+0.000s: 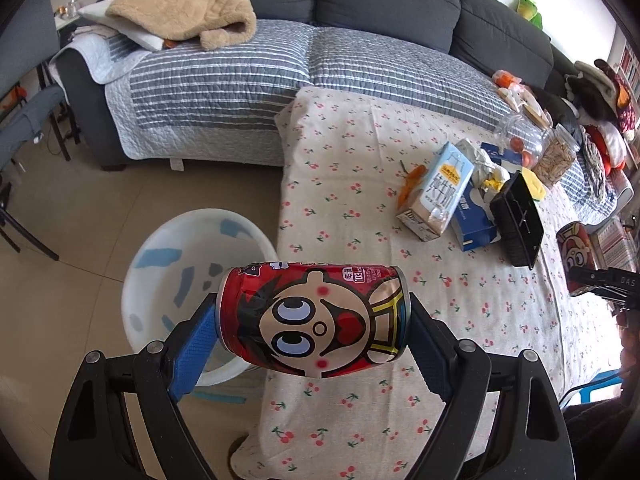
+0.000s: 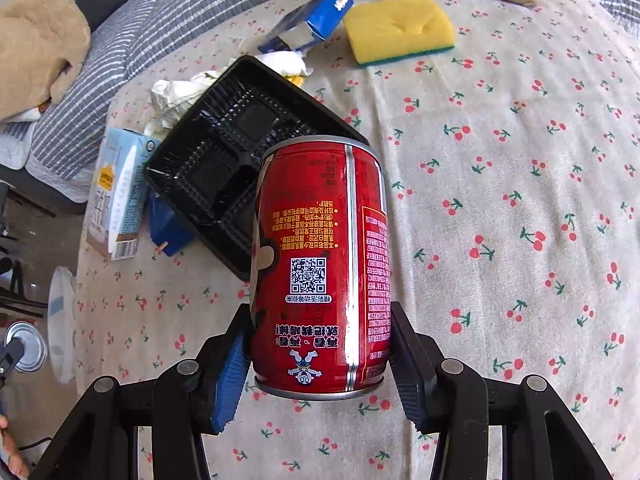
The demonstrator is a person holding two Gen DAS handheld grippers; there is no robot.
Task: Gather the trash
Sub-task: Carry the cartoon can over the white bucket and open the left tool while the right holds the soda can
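Both hand-held grippers (image 1: 312,332) (image 2: 320,364) downward-tilted, jaws clamped.

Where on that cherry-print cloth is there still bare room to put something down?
The tablecloth lies bare to the right of the black tray, below the yellow sponge. In the left wrist view, the stretch between the milk carton and the table's sofa-side edge is also free. It is crowded around the tray: carton, blue box, crumpled paper.
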